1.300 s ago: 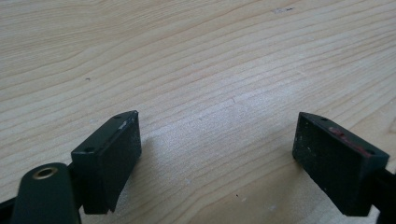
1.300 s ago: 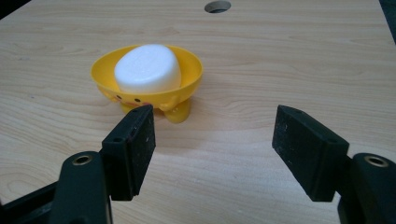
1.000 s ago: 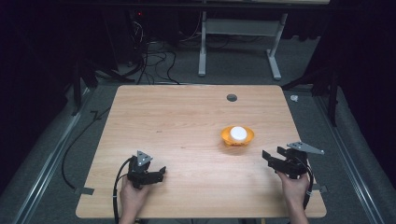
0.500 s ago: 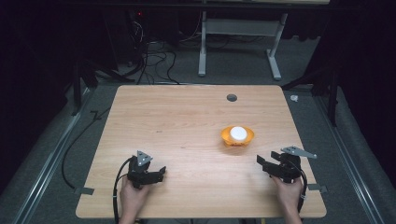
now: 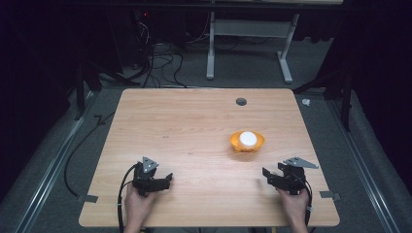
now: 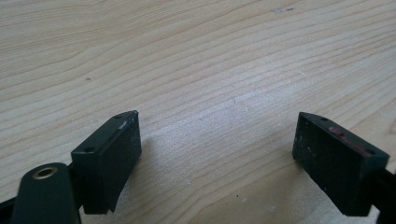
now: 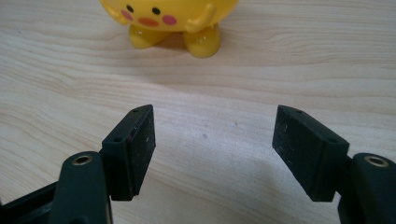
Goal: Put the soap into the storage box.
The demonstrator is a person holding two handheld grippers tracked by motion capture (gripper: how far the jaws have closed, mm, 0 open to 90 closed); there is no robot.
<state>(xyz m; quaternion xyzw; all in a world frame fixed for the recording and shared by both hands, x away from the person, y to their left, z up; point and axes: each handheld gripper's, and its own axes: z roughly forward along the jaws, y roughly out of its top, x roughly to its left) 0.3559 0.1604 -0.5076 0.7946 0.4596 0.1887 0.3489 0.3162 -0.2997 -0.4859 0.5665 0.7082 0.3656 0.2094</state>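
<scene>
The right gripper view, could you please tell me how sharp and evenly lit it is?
Right gripper view: evenly lit, soft shadows under the black jaws; the yellow plastic chick-faced toy looks slightly soft and is cropped at the top. High view: light wooden table bright, surroundings dark.

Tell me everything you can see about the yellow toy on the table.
The toy is a small glossy figure, plastic by the look of it, orange-yellow with a round white top seen from above. The right gripper view shows its front: two black dot eyes, pink cheeks, an orange mouth, two stubby arms and two short feet. It stands upright on the table, right of centre, facing the right tool. Only the wood touches it; the tool's open jaws stand clear of it.
</scene>
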